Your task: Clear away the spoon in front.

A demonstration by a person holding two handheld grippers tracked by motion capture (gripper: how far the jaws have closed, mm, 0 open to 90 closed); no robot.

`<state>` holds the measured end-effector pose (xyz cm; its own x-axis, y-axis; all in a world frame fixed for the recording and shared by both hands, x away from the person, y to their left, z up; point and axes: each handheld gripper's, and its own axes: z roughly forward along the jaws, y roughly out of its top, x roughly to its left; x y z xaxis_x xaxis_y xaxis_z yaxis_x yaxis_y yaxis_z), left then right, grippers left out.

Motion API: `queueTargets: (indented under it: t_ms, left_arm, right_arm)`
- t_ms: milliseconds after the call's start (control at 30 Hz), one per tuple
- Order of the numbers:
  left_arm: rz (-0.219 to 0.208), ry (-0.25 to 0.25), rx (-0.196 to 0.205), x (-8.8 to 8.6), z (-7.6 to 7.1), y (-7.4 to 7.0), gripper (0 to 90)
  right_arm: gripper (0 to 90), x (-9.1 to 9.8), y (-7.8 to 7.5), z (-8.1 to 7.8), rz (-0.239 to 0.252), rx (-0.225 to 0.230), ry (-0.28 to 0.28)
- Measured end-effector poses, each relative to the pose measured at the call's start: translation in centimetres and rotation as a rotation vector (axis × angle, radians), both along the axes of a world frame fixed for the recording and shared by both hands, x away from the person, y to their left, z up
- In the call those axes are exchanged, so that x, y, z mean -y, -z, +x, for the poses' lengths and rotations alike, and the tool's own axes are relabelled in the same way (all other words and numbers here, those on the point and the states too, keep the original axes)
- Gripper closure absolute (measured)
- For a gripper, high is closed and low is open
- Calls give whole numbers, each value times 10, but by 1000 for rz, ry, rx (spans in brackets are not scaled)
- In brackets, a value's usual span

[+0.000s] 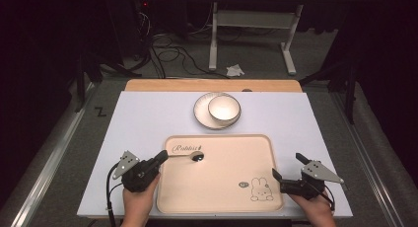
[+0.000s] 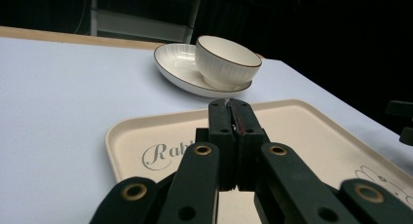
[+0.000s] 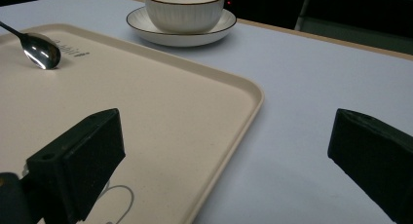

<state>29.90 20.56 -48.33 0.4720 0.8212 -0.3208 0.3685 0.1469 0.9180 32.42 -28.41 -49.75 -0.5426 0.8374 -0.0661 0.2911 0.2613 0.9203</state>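
A metal spoon [image 1: 196, 158] lies out over the back left of a cream tray [image 1: 222, 197] printed with a rabbit. My left gripper [image 1: 161, 156] is shut on the end of its handle at the tray's left rim. In the left gripper view the jaws [image 2: 229, 104] are pressed together and hide the spoon. The right gripper view has the spoon's bowl [image 3: 41, 51] low by the tray's lettering. My right gripper [image 1: 288, 167] stands open at the tray's [image 3: 146, 102] front right corner, holding nothing [image 3: 226, 124]. A white bowl [image 1: 224, 108] sits on a plate [image 1: 201, 111] behind the tray.
The tray rests on a white mat [image 1: 143, 118] over a wooden table [image 1: 212, 85]. Beyond the far edge, cables [image 1: 172, 54] and a white desk frame [image 1: 251, 34] stand on the floor. Bare mat lies left and right of the tray.
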Motion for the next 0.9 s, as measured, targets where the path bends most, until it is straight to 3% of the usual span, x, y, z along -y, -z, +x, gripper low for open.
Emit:
queueTargets:
  t_ms: [533, 900]
  left_arm:
    - [25, -17, -28, 1, 1, 4, 856]
    - [37, -1, -33, 5, -2, 3, 835]
  right_arm:
    - [7, 2, -1, 0, 2, 4, -1]
    - [6, 2, -1, -1, 4, 5, 1]
